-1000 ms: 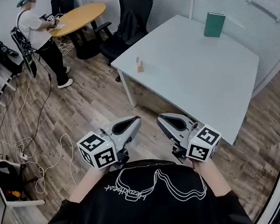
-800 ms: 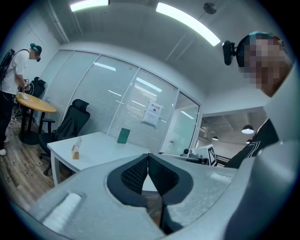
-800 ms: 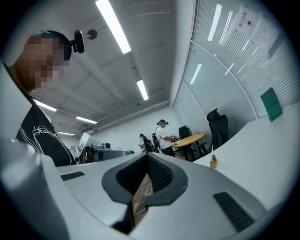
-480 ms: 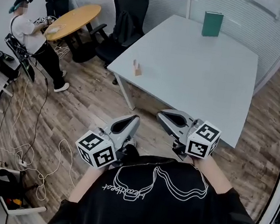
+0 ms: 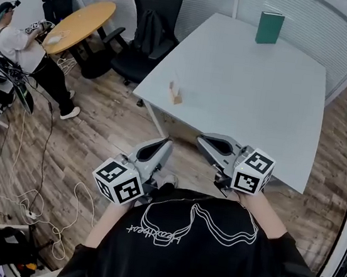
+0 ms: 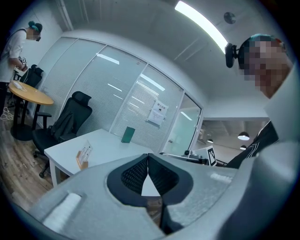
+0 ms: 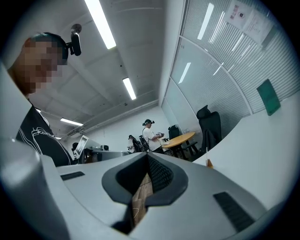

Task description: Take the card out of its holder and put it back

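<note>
A small wooden card holder [image 5: 175, 94] with a white card standing in it sits near the left edge of the white table [image 5: 248, 100]. It also shows in the left gripper view as the holder [image 6: 83, 157], and far off in the right gripper view as the holder [image 7: 209, 163]. My left gripper [image 5: 167, 142] is shut and empty, held over the wooden floor short of the table. My right gripper [image 5: 202, 138] is shut too, with nothing in it, close to the table's near edge. Both are well apart from the holder.
A green book [image 5: 269, 27] stands at the table's far side. A black office chair [image 5: 152, 24] and a round wooden table [image 5: 81, 22] lie beyond the table's left corner, with a person [image 5: 21, 51] beside them. Cables [image 5: 38, 202] trail on the floor at the left.
Both grippers have come forward toward the white table together with me, and the table and holder look nearer. Both pairs of jaws stay shut.
</note>
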Demonstrator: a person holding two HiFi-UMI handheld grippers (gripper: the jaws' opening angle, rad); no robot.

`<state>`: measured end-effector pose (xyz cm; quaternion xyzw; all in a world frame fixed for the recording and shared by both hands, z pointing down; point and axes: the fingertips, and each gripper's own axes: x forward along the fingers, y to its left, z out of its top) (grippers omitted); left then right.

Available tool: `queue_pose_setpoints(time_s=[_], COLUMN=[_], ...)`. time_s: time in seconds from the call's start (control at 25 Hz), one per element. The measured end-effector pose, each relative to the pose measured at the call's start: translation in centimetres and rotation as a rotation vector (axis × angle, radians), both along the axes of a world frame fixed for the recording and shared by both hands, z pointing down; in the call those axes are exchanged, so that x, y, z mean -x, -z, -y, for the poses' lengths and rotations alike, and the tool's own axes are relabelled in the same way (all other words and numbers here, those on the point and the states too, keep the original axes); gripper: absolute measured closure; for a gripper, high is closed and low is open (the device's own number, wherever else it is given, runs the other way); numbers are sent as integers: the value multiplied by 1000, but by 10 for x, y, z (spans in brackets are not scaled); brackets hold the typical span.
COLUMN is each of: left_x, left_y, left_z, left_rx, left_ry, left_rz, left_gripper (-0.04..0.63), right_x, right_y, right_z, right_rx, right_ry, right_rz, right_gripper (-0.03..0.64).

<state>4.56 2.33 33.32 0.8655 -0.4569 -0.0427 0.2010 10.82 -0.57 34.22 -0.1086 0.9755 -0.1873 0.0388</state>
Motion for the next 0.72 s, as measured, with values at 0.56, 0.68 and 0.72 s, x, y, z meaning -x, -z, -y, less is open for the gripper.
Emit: queue_pose_setpoints(time_s=[0.56, 0.68, 0.72], left_x=[111, 127, 132], left_y=[-17, -29, -33], left_z=[131, 147, 153], left_rx=[71, 90, 98], left_ry=[-119, -135, -140], left_rz=[-27, -31, -31], left_gripper=[581, 581, 581], right_x=[94, 101, 104], right_y=[-15, -26, -30], right_z=[126, 148, 154], right_rx=[77, 97, 105], right_ry=[-183, -242, -257], right_rz=[-40, -41, -47], right_gripper=[607, 607, 607])
